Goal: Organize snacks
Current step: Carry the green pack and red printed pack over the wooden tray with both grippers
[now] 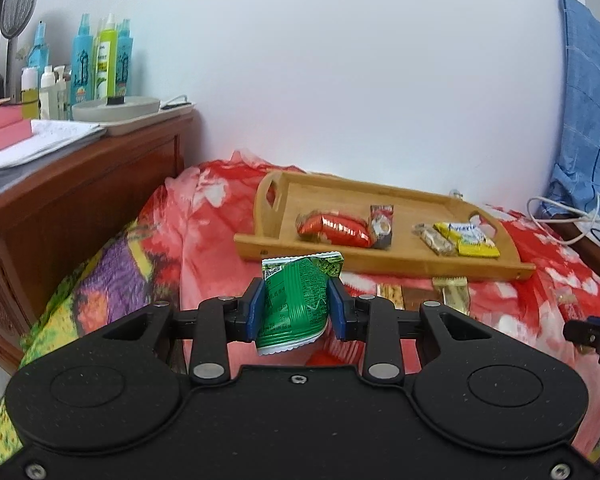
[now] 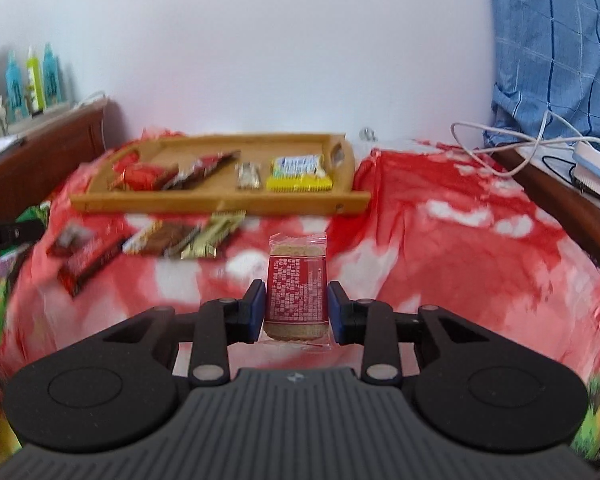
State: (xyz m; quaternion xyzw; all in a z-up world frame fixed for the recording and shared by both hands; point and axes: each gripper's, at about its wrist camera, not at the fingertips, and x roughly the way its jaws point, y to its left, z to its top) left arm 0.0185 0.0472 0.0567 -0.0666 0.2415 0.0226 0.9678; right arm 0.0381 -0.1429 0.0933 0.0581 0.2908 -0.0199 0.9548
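My left hand-held gripper (image 1: pixel 297 306) is nearly closed, its blue pads (image 1: pixel 257 308) clamped on both sides of a green packet (image 1: pixel 296 300), which I hold clear of the bed (image 1: pixel 204 220), near side of the tray (image 1: pixel 380 262). My right hand-held gripper (image 2: pixel 296 306) has its pads (image 2: pixel 257 308) standing narrowly apart at the sides of a red biscuit pack (image 2: pixel 297 290); I see them against its wrapper, clamped on it. That pack is upright between the fingers, above the red bedspread (image 2: pixel 440 248). The wooden tray lies farther off on the bed and holds a red packet (image 1: pixel 334 228), a dark sachet (image 1: pixel 382 226), a small bar (image 1: pixel 434 240) and a yellow packet (image 1: pixel 470 238). More snacks (image 2: pixel 140 240) lie loose on the bedspread, left of the biscuit pack and near the tray's front edge.
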